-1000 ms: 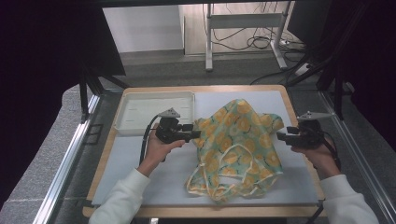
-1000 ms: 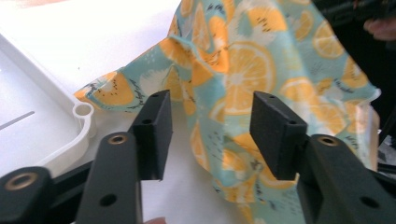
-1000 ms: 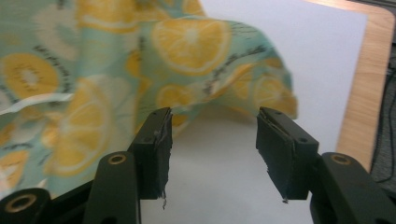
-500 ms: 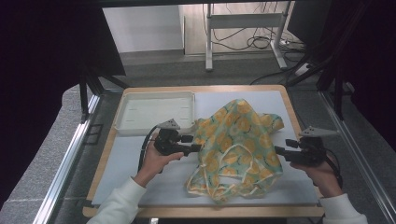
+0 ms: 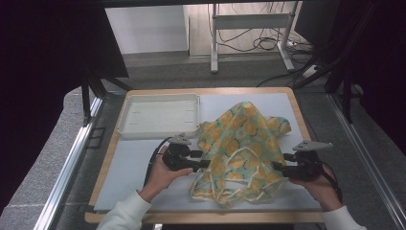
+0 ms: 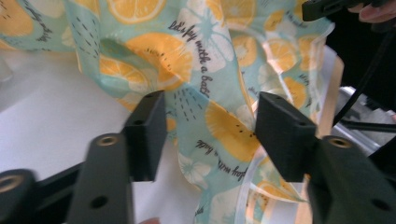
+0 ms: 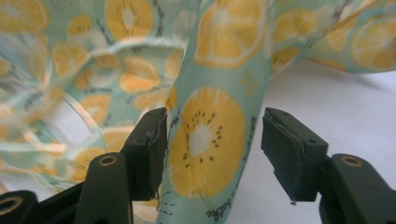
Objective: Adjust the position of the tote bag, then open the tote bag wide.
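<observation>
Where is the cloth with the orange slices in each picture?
High view: the cloth lies crumpled right of centre on the table, between the two grippers.
Left gripper view: it hangs across the top and middle, between the black jaws.
Right gripper view: a fold stands between the jaws.
Shared landmark: the white table mat.

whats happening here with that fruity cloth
A person works a crumpled citrus-print cloth on the white table mat with two hand-held grippers. The left gripper and right gripper come at it from opposite sides, each with fabric between open jaws, not yet clamped. A white tray sits behind.
</observation>
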A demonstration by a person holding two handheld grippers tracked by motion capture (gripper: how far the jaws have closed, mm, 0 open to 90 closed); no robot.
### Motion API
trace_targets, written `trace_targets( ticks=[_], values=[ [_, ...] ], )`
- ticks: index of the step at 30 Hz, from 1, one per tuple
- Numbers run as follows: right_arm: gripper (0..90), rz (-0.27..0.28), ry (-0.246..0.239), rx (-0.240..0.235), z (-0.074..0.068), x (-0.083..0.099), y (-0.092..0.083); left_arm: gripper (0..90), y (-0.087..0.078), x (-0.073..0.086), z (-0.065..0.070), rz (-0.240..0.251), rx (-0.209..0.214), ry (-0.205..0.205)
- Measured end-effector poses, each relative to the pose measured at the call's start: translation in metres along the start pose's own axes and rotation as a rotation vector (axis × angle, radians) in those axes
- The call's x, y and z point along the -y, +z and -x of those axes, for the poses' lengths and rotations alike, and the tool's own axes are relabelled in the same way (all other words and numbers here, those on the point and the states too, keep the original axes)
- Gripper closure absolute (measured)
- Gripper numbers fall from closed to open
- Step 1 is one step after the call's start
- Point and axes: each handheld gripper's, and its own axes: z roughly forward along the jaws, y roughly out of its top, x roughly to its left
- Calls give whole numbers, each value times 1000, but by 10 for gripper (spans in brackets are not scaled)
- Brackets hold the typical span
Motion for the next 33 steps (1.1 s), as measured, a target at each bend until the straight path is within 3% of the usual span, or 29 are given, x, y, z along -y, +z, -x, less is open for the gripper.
trace_targets(
  ticks=[6,10,24,33],
  values=[
    [758,-24,-7,-35,1,8,8,796,10,3,-5,-41,32,-6],
    [870,-8,-17,-52,2,11,3,877,12,5,-6,-59,43,-8],
    [856,-13,1,-63,1,31,-3,898,16,18,0,-65,65,-12],
    [882,-17,-6,-96,1,44,-11,899,23,27,11,-83,107,-22]
  ],
)
